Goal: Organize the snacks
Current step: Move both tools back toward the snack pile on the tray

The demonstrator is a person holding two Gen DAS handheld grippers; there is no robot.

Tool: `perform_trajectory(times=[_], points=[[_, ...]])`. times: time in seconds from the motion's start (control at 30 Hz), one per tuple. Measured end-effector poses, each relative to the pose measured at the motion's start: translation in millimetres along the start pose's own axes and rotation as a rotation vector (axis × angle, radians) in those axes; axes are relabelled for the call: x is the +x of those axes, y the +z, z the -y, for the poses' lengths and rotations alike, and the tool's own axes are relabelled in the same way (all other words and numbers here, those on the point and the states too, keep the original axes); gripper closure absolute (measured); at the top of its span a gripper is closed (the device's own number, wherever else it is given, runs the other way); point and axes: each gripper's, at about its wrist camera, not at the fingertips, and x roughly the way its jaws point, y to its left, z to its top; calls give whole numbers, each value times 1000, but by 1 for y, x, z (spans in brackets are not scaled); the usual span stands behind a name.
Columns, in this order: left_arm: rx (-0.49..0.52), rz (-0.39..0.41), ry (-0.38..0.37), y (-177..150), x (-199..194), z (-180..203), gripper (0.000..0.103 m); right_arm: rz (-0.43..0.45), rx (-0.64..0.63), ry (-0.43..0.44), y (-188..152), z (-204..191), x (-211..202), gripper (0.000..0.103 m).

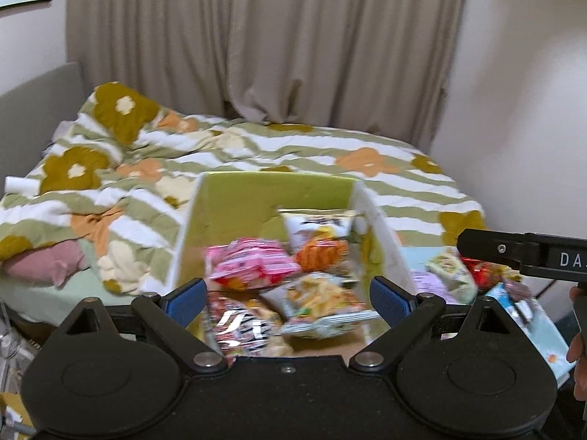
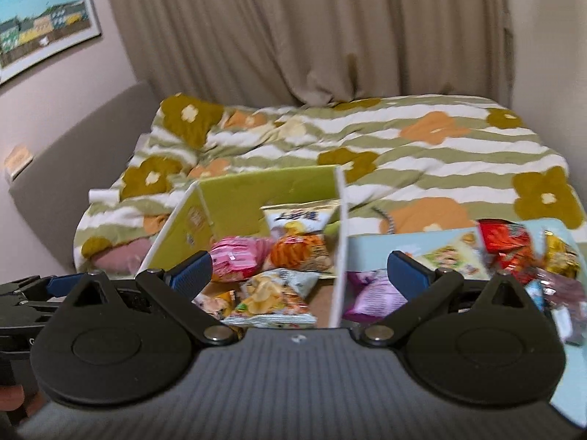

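Note:
A green-lined cardboard box (image 1: 234, 198) stands in front of the bed and holds several snack bags: a pink one (image 1: 249, 264), an orange one (image 1: 323, 253), a white one (image 1: 317, 223) and a chips bag (image 1: 323, 300). My left gripper (image 1: 288, 293) is open and empty above the box. My right gripper (image 2: 301, 275) is open and empty, over the box's right wall (image 2: 339, 249). Loose snacks lie right of the box on a light blue surface (image 2: 370, 249): a purple bag (image 2: 370, 293) and red bags (image 2: 506, 245).
A bed with a striped flowered duvet (image 1: 293, 146) lies behind the box. A beige curtain (image 1: 264, 36) hangs at the back. A grey headboard (image 2: 73, 154) stands at the left. The right gripper's body (image 1: 521, 253) shows in the left wrist view.

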Motion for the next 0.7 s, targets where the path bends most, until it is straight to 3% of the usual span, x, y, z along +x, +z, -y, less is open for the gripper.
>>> perform_trajectory(times=[0.27,0.5,0.7], points=[[32,-9,-64,-7,0,52,5,49,35,-74,-9,52,-40,0],[4,-39,-58,-18,7,114,5,63,20,-129,-14,120,-66,0],[-38,-95,-43,-34,23,163,5,33,48,-123,-23,182,-75,0]])
